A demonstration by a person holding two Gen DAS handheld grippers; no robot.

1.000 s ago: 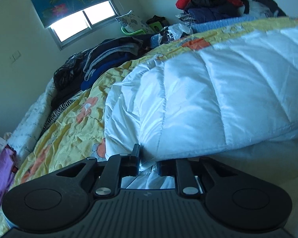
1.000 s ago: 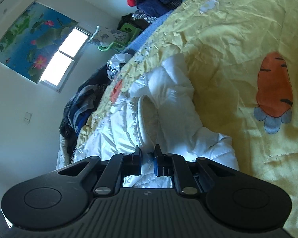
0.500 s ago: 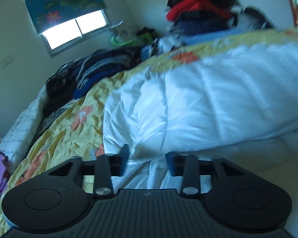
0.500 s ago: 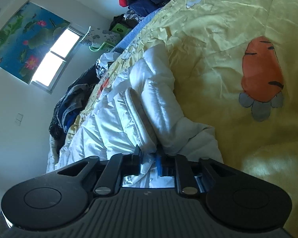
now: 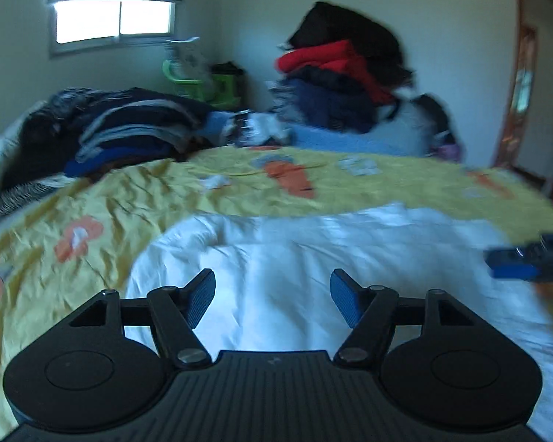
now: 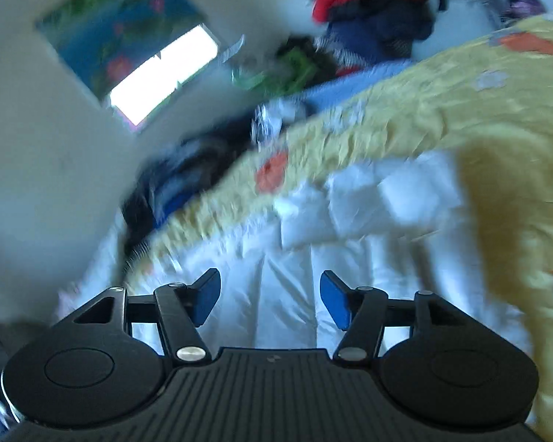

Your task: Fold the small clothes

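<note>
Your left gripper [image 5: 272, 296] no longer pinches the white padded jacket [image 5: 313, 258] — its jaws now stand wide apart with nothing between them. Your right gripper [image 6: 270, 300] has let go of the jacket [image 6: 350, 228] too and gapes just as wide. Both cameras have pulled back and swung — the jacket now lies flat on the yellow bedspread [image 5: 92, 199], and your right gripper's blue tip [image 5: 531, 261] shows at the left view's edge.

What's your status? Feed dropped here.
Left gripper open, empty. Right gripper open, empty. White padded jacket lying on yellow bedspread. Nothing in the way.
</note>
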